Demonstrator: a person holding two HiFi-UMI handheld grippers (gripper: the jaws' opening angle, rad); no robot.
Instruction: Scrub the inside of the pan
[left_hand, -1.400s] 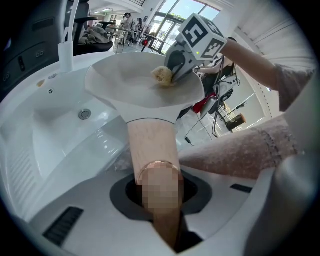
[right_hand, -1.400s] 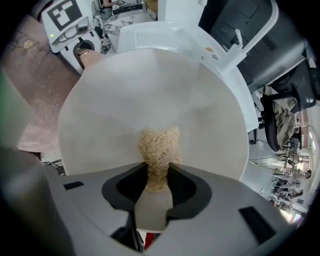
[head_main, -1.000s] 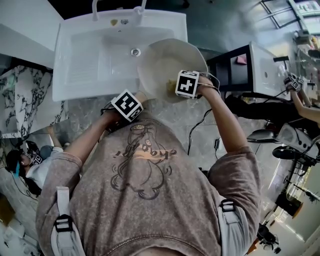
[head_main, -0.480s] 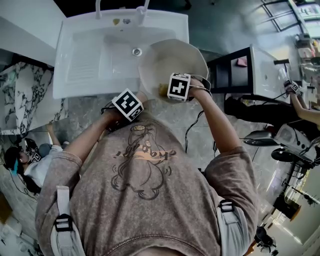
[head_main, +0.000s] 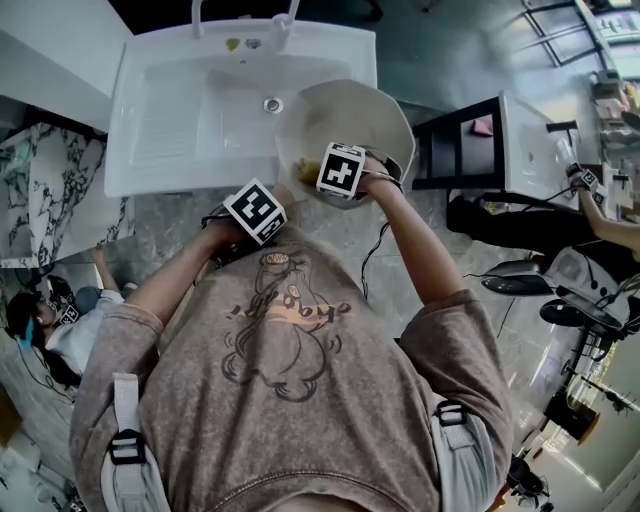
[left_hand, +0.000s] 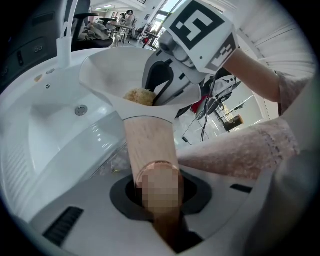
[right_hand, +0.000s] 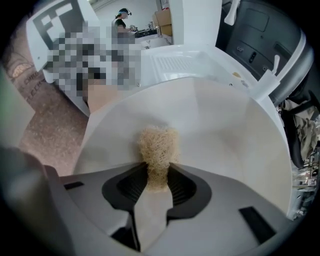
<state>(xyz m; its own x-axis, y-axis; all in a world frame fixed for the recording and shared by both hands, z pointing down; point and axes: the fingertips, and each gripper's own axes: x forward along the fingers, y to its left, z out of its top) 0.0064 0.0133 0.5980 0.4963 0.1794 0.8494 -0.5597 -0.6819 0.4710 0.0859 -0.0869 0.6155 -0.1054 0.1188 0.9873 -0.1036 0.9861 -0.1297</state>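
Note:
A cream-white pan (head_main: 352, 115) hangs tilted over the right edge of the white sink (head_main: 190, 120). My left gripper (head_main: 278, 197) is shut on its wooden handle (left_hand: 150, 145), which runs straight up from the jaws in the left gripper view (left_hand: 157, 185). My right gripper (head_main: 308, 172) reaches into the pan (right_hand: 225, 135) from the near side. It is shut on a tan fibrous scrubber (right_hand: 157, 150), whose tip presses on the pan's inner wall. The scrubber (left_hand: 139, 96) also shows low in the bowl in the left gripper view.
The sink's drain (head_main: 272, 104) and white faucet (head_main: 240, 18) lie behind the pan. A black stand with a white top (head_main: 470, 140) is at the right. A marble counter (head_main: 50, 200) stands at the left. Other people work at the far right (head_main: 600, 200) and lower left (head_main: 50, 330).
My right gripper has slid left across the pan's near side with the scrubber. The left gripper and the handle have hardly moved.

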